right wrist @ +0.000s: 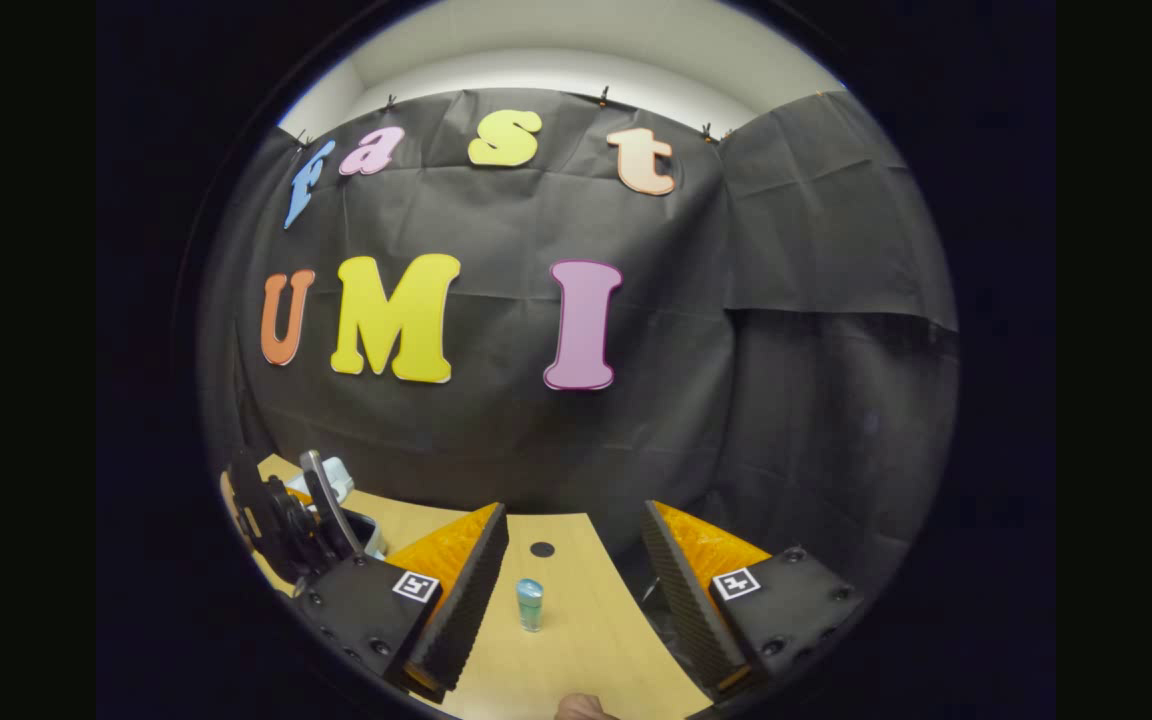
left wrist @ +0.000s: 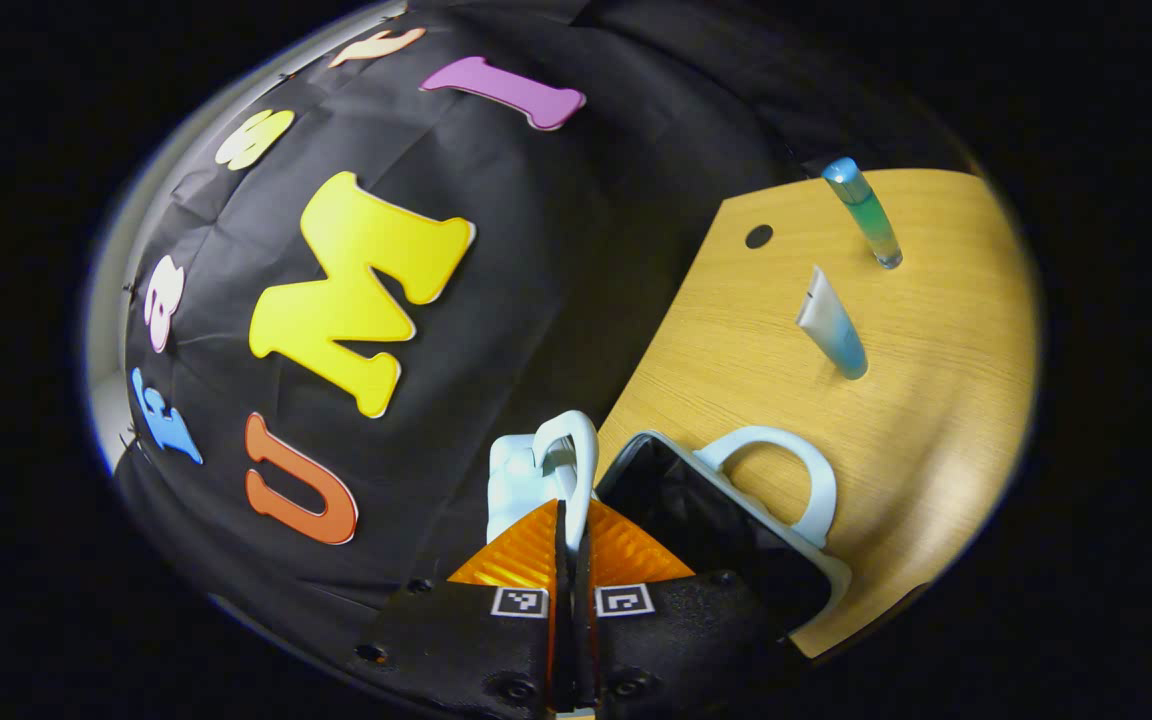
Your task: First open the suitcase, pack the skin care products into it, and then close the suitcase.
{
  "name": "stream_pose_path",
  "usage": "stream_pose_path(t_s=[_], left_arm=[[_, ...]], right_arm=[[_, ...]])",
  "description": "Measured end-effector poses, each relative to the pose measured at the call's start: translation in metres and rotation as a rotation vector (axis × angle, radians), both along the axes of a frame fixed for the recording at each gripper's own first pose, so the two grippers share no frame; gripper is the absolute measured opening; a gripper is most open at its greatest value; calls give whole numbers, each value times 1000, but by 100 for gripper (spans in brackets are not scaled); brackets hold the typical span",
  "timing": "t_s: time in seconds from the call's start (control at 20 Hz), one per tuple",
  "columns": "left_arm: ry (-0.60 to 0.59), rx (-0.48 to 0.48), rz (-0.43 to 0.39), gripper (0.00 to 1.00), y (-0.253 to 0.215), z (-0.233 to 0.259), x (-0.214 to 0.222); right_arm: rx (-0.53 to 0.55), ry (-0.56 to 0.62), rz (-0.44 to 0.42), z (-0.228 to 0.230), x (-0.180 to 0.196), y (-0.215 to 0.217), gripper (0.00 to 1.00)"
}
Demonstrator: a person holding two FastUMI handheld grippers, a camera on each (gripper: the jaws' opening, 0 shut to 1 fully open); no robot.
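Observation:
A small pale suitcase stands open on the wooden table, its dark inside facing up and one white handle on its near rim. My left gripper is shut on the lid's white handle, holding the lid raised. Beyond the case stand two skin care tubes: a white-and-blue one and a green one with a blue cap. My right gripper is open above the table, with the green tube upright ahead between its fingers, untouched.
The table has a round cable hole near its back edge, also seen as a cable hole in the right gripper view. The left gripper and the suitcase show at the far left there. The black cloth wall stands close behind the table.

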State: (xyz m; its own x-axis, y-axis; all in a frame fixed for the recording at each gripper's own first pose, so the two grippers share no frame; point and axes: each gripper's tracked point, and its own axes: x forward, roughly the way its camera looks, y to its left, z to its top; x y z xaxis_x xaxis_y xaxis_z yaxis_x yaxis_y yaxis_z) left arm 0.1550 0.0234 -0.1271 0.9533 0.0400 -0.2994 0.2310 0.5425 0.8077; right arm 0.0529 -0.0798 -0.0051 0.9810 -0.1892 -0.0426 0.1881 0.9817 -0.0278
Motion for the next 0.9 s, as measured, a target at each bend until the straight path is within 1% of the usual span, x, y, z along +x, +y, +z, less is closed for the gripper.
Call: stream_pose_path(t_s=[0.2, 0.3, 0.4, 0.5, 0.6, 0.65, 0.8, 0.9], left_arm=[[-75, -130, 50, 3, 66, 46, -9], [-93, -225, 70, 3, 98, 55, -14], [-106, -290, 119, 3, 137, 61, -13], [-111, -305, 157, 3, 173, 62, -16], [-119, -303, 155, 3, 202, 63, -15], [-120, -287, 153, 3, 214, 62, -12], [-136, -255, 143, 3, 243, 54, -6], [-137, -240, 166, 3, 267, 51, -1]], right_arm=[[26, 24, 14, -8, -5, 50, 81], [24, 30, 17, -10, -6, 71, 81], [18, 33, 26, -11, -8, 92, 81], [9, 39, 42, -13, -10, 111, 81], [-1, 48, 60, -15, -9, 129, 81], [-1, 55, 70, -16, -9, 137, 81], [27, 79, 77, -20, -5, 149, 80], [31, 91, 65, -22, -3, 150, 81]])
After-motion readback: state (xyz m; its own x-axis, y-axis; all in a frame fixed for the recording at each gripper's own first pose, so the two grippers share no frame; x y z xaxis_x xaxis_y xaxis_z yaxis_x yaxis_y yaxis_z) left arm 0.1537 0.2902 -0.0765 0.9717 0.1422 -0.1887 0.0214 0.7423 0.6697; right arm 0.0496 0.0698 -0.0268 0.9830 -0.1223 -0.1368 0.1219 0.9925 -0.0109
